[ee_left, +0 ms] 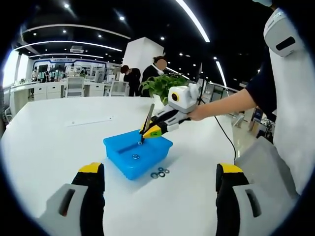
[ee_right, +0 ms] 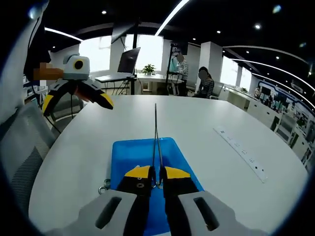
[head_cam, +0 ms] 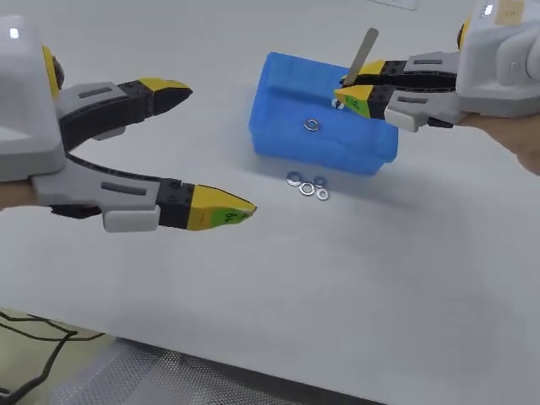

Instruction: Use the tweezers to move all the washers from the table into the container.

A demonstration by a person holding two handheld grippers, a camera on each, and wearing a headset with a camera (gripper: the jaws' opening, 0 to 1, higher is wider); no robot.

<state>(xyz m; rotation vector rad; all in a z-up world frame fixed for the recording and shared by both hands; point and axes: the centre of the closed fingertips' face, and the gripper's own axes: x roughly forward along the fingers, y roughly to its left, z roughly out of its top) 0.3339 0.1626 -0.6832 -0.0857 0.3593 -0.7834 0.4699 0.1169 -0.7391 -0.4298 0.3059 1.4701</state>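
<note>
The right tool [head_cam: 346,93] has its jaws pressed together on the tweezers [head_cam: 364,51], gripping them partway along, so that the grey upper end sticks up and away beyond the jaws while the lower end points down into the blue container [head_cam: 321,156]; in the right gripper view the right tool [ee_right: 157,173] sits directly above the container [ee_right: 123,157], with the tweezers [ee_right: 156,132] running as a thin line straight out from between the yellow jaw tips. Whether the tweezer points carry anything cannot be told. One washer [head_cam: 311,126] lies on the container floor, near the tool's tips. A small cluster of washers [head_cam: 307,186] lies on the white tabletop [head_cam: 380,270], just beside the container's near wall. The left tool [head_cam: 202,150] hangs above the tabletop, well apart from the container, its two jaws spread wide with nothing between them; in the left gripper view the left tool [ee_left: 160,168] frames the container [ee_left: 123,164], the washers [ee_left: 160,172] and the right tool [ee_left: 150,132] with its tweezers [ee_left: 147,118]
</note>
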